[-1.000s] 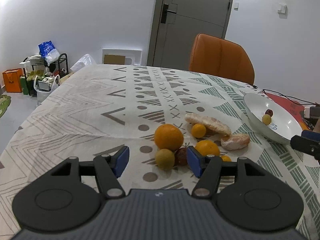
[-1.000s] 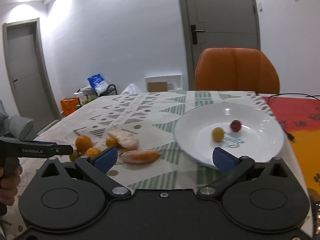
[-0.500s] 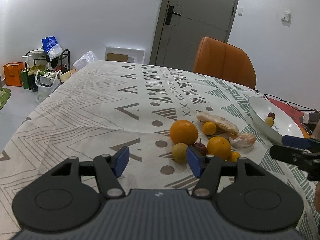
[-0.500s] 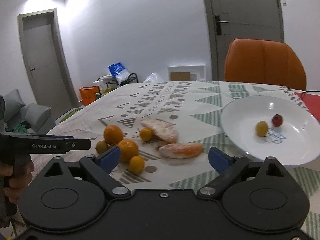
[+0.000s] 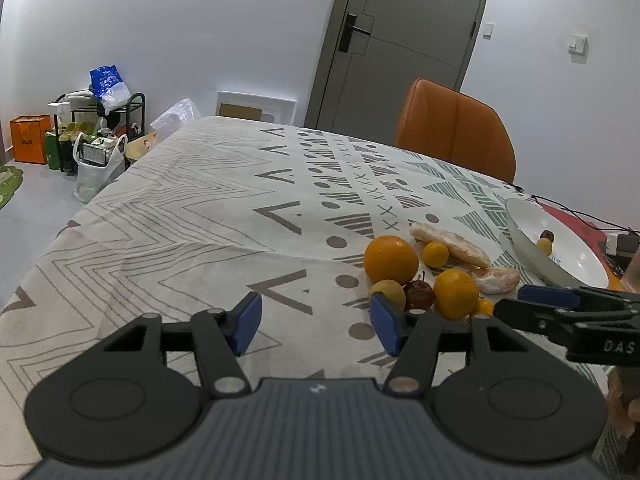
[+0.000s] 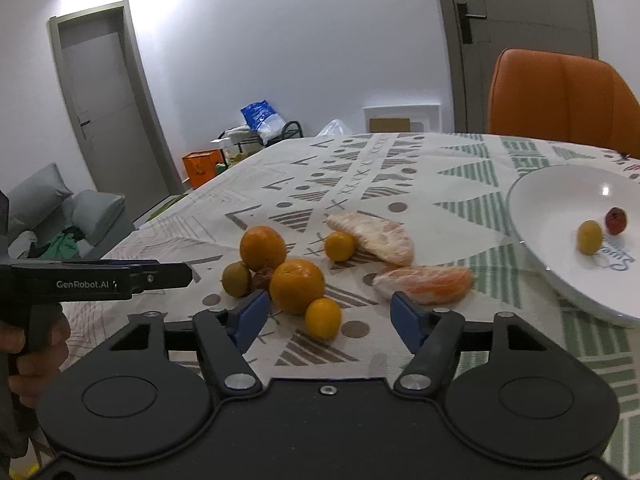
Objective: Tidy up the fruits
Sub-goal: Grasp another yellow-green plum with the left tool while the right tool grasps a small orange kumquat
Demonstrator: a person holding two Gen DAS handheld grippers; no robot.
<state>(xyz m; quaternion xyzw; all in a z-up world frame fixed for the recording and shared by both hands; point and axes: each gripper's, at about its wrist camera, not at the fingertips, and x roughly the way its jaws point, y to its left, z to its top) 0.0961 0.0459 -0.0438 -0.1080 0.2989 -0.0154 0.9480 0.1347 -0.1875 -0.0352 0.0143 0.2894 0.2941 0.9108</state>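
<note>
Showing 2 oranges point(image 6: 263, 247), 2 peeled segments point(image 6: 426, 284), 2 open-fingered grippers point(image 6: 326, 318)

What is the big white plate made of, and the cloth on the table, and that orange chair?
The white plate looks like glazed ceramic: it is glossy, with a bright spot of light on it. The tablecloth seems to be woven fabric, matte, with printed shapes and soft wrinkles. The orange chair looks like smooth leather or imitation leather, with a faint sheen and stitched seams; which one, I cannot tell.

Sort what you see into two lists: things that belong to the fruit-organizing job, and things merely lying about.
Job: large orange, second orange, small yellow fruit, peeled segments, white plate.
Lying about: orange chair, orange bag, blue bag.
</note>
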